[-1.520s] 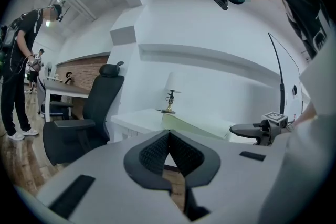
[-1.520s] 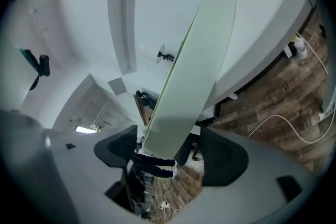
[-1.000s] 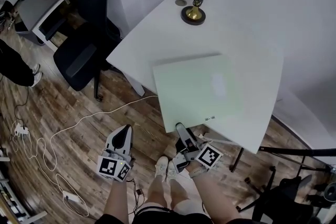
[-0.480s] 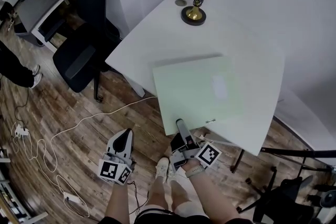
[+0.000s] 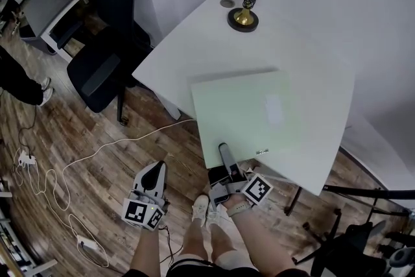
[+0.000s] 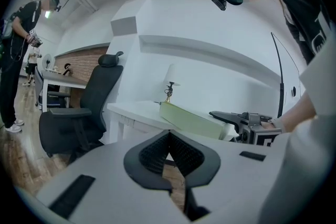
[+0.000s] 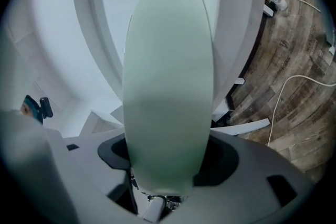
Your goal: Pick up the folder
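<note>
Behind folder (image 7: 168, 86), right gripper (image 5: 223, 150) fingers (image 7: 223, 157) mostly hidden

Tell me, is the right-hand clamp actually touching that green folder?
Touching. The right gripper view shows the folder wedged between the jaws of the right gripper, filling the gap, with both jaws pressed against it.

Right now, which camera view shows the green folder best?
The head view: the whole green folder lies on the white table, the right gripper at its near edge. The right gripper view shows only a blurred strip between its jaws; the left gripper view shows it edge-on.
</note>
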